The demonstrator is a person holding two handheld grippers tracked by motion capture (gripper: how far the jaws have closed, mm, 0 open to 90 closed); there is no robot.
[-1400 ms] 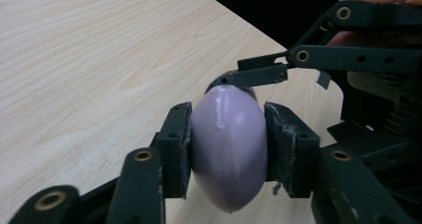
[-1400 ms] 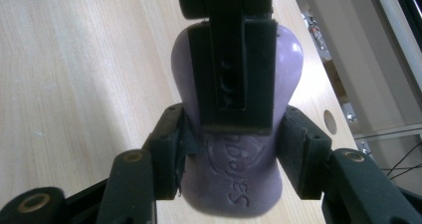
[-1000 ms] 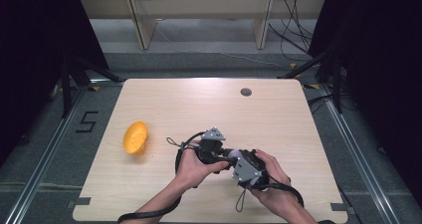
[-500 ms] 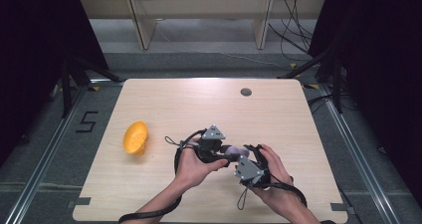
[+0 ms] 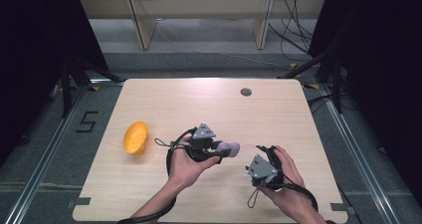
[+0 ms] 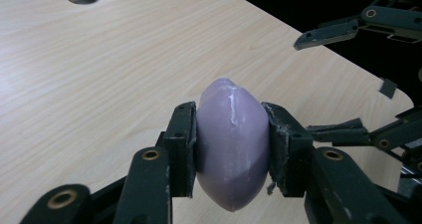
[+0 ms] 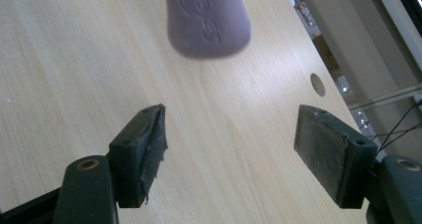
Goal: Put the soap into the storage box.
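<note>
The soap, a lilac bar with rounded edges, is being held above the tabletop by the left tool. In the left gripper view the two pads are being pressed against the bar's broad faces, with its seamed edge turned toward the camera. The bar is being carried near the tabletop's middle, well apart from the orange bowl lying tilted toward the left edge.

The right tool is being kept wide open and empty; in the right gripper view the soap is being seen ahead of and above the gap, not between the jaws.

Several risks are being judged from this. The bar is being gripped across curved, probably slick faces, so it could be squeezed out forward or downward if pressure is being raised or the hand is being tilted. The pad rubber looks frayed at its edges, which may be weakening the hold. If a hand-over is being attempted, the bar could be dropped should the left jaws be opened before the right ones are being closed on it. The two tools are being worked close together, so the cables could be snagged.
</note>
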